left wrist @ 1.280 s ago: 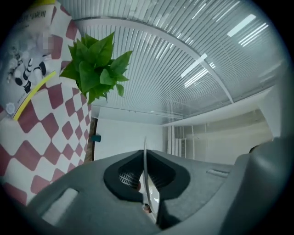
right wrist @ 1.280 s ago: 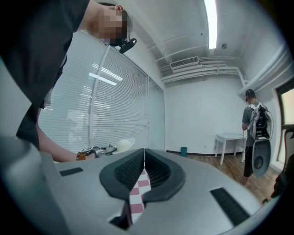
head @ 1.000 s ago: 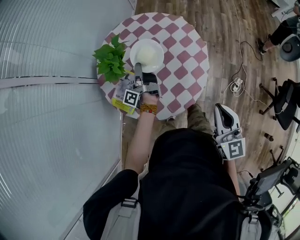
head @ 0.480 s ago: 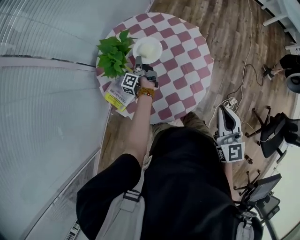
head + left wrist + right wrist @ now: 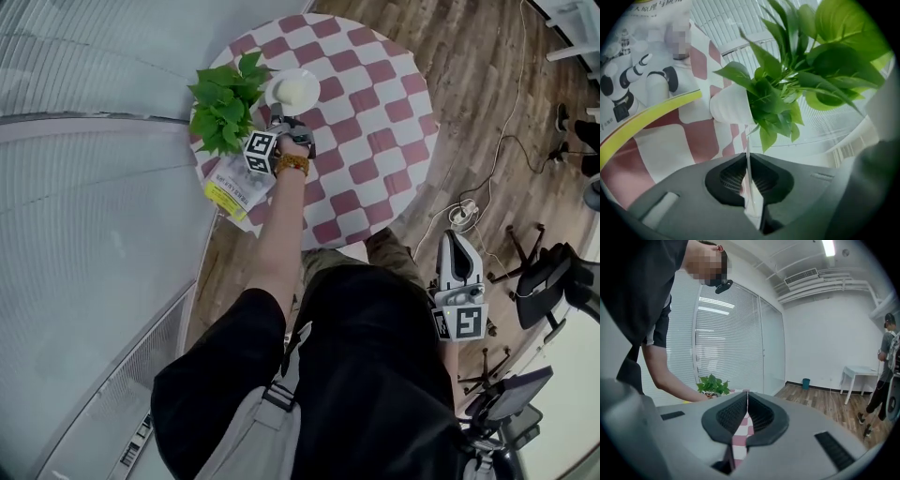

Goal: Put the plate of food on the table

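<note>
Red-and-white checked table (image 5: 375, 122), bare across middle, right and near side; crowded only along the left edge by potted plant (image 5: 225, 108) and leaflet (image 5: 234, 192) overhanging the rim. Far left, just beside the plant: plate of food (image 5: 293, 90), near rim clenched in left gripper (image 5: 278, 116). Right gripper (image 5: 452, 239) clamped on nothing, off the near right edge, over wood floor (image 5: 487, 84).

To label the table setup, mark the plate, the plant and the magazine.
plate (image 5: 312, 84), head view, right rim.
plant (image 5: 223, 111), head view, middle leaves.
magazine (image 5: 225, 199), head view, yellow band.
</note>
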Demonstrator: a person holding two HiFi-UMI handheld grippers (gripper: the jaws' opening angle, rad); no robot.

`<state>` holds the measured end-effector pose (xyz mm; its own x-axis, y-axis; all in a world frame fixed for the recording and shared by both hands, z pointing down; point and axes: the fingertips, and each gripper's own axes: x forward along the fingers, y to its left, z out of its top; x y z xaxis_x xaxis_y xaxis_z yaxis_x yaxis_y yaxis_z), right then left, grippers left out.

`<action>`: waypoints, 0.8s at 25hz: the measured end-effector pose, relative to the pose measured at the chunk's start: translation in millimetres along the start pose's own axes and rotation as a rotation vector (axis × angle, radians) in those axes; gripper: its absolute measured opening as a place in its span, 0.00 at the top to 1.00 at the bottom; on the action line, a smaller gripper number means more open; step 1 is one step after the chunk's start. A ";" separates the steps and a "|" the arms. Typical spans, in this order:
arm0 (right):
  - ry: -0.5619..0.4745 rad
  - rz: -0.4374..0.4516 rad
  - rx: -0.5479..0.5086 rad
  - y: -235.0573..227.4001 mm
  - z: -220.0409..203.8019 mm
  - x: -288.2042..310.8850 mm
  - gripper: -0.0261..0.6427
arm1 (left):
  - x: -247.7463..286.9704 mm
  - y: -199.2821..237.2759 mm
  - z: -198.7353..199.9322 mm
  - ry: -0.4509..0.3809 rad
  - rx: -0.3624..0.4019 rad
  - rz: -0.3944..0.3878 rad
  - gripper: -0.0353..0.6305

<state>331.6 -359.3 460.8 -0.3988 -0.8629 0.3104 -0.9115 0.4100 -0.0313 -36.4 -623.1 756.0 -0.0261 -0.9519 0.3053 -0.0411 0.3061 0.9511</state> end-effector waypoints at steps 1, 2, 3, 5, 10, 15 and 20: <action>0.008 0.007 0.004 1.6 -3.2 2.5 0.94 | 4.6 4.2 -0.5 -0.006 -0.009 0.007 0.92; 0.017 0.014 0.007 3.0 -6.2 4.7 0.94 | 9.2 7.6 -0.9 -0.009 -0.012 0.014 0.92; 0.025 0.019 0.009 4.0 -8.9 6.5 0.94 | 13.7 10.0 -1.5 -0.009 -0.011 0.020 0.92; 0.035 0.022 0.015 3.7 -13.3 9.1 0.94 | 21.9 13.5 -2.7 -0.006 -0.001 0.031 0.92; 0.040 -0.003 0.047 -3.8 -22.8 7.3 0.94 | 38.7 17.0 -7.3 0.006 0.024 0.039 0.92; 0.052 -0.012 0.067 -14.0 -30.6 9.3 0.94 | 52.7 17.9 -13.3 0.018 0.094 0.045 0.92; 0.069 -0.024 0.079 -21.0 -36.9 8.8 0.94 | 59.2 25.6 -12.3 0.007 0.104 0.052 0.92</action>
<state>350.8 -364.6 499.3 -0.3714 -0.8488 0.3764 -0.9269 0.3625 -0.0970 -26.7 -671.8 799.0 -0.0237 -0.9347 0.3547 -0.1431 0.3543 0.9241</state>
